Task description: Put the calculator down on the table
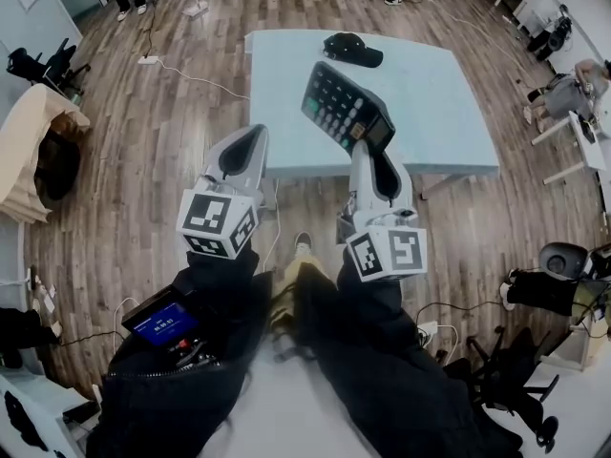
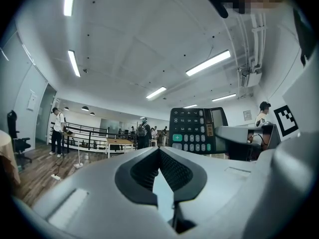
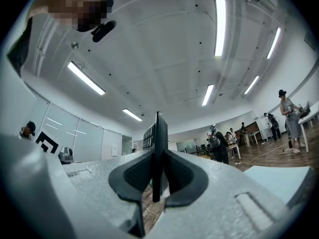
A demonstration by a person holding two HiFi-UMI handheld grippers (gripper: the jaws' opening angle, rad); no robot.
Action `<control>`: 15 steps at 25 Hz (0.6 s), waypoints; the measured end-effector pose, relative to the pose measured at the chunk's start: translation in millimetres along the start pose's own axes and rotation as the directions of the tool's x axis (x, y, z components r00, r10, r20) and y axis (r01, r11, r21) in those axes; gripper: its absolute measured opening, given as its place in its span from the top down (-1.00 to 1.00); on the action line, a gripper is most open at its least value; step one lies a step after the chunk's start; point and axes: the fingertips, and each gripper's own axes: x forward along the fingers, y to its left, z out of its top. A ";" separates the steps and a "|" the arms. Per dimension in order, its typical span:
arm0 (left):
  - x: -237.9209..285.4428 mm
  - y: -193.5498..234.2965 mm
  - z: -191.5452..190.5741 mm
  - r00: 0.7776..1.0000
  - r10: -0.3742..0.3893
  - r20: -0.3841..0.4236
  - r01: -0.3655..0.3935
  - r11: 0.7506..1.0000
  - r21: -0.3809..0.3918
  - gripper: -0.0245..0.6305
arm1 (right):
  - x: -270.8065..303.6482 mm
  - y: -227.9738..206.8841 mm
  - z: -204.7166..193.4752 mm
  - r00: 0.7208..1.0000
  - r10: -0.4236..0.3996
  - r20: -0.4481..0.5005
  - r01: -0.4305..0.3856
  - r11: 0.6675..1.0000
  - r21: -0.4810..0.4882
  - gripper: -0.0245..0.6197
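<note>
A black calculator with grey keys and one green key hangs in the air over the near edge of the light blue table. My right gripper is shut on its lower end. In the right gripper view the calculator stands edge-on between the pads of the right gripper. My left gripper hovers to the left of it, short of the table edge, with its jaws closed and nothing in them. From the left gripper view the calculator faces the camera beyond the left gripper.
A black cap lies at the table's far side. Cables run over the wooden floor at the left. A beige-covered seat stands far left and a dark office chair at the right. People stand at the back.
</note>
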 end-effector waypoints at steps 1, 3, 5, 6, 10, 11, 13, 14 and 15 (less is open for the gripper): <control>10.0 4.3 1.4 1.000 0.007 0.001 -0.007 1.000 0.003 0.94 | 10.6 -6.6 -1.2 1.000 0.005 0.000 -0.005 1.000 0.003 0.77; 29.6 13.4 3.3 1.000 0.025 0.003 -0.025 1.000 0.004 0.94 | 31.5 -19.2 -3.4 1.000 0.016 -0.002 -0.016 1.000 0.009 0.77; 48.7 23.3 3.2 0.999 0.042 -0.001 -0.042 0.999 -0.001 0.93 | 52.6 -30.4 -6.1 1.000 0.028 -0.009 -0.027 1.000 0.013 0.77; 58.1 28.4 2.6 0.999 0.049 -0.004 -0.049 0.999 -0.004 0.93 | 62.8 -35.3 -7.8 0.999 0.033 -0.014 -0.032 0.999 0.014 0.77; 94.4 44.2 -2.3 0.998 0.064 -0.014 -0.065 0.998 -0.022 0.93 | 96.9 -53.7 -17.4 0.998 0.045 -0.038 -0.044 0.999 0.015 0.77; 103.3 45.8 -4.3 0.998 0.065 -0.018 -0.065 0.998 -0.026 0.93 | 103.7 -59.1 -19.6 0.998 0.047 -0.044 -0.046 0.999 0.015 0.77; 120.5 46.7 -8.5 0.998 0.062 -0.025 -0.063 0.997 -0.034 0.93 | 115.7 -71.1 -23.5 0.997 0.047 -0.054 -0.046 0.999 0.017 0.77; 128.2 46.8 -10.7 0.998 0.060 -0.029 -0.061 0.997 -0.036 0.93 | 120.9 -77.1 -25.5 0.997 0.046 -0.058 -0.045 0.999 0.019 0.77; 134.9 47.2 -13.0 0.998 0.060 -0.033 -0.061 0.997 -0.038 0.93 | 125.4 -82.6 -27.9 0.997 0.045 -0.062 -0.044 0.999 0.022 0.77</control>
